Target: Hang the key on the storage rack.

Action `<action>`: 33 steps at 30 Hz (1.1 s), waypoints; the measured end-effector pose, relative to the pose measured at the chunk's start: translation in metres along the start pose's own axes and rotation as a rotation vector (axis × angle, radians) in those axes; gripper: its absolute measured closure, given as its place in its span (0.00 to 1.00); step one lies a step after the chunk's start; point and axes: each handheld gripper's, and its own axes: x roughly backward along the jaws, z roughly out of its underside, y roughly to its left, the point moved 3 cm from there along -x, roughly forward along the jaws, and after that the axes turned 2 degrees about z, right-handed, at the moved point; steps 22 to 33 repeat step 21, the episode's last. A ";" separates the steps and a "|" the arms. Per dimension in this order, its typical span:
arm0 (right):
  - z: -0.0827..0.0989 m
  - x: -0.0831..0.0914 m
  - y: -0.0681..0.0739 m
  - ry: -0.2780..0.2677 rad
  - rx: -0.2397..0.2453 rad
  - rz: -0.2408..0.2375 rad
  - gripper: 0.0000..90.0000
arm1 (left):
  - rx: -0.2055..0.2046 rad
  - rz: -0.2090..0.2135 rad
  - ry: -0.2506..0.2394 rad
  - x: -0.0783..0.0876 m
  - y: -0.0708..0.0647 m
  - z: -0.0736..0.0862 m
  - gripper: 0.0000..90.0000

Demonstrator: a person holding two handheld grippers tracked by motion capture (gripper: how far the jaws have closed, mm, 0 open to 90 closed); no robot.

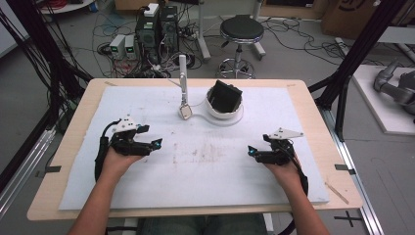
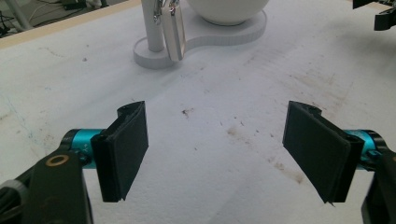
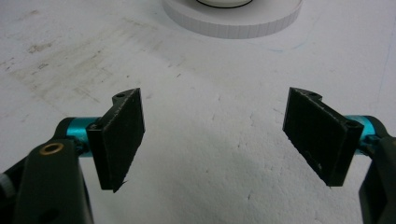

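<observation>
— Both grippers, left gripper point(image 1: 157, 143) and right gripper point(image 1: 250, 151), rest on the white mat point(image 1: 147, 186), jaws wide apart, nothing between them.
— And the tag point(image 1: 185, 112)?
— It hangs from the white post point(image 1: 182, 73) beside the bowl stand point(image 1: 230, 119), long axis vertical, broad face toward us. I'd approach level and pinch its flat faces.

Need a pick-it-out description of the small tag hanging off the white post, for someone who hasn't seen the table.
Start at the white foam mat covering the wooden table. Near its far middle sits a white stand carrying a white bowl with a black object inside. Left of the bowl rises a slim white post; the small tag dangles at its foot, the one flat, hanging piece there.
</observation>
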 end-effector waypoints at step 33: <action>-0.001 -0.003 0.003 0.013 0.014 -0.009 0.23 | 0.033 -0.007 0.000 0.004 0.006 0.005 0.25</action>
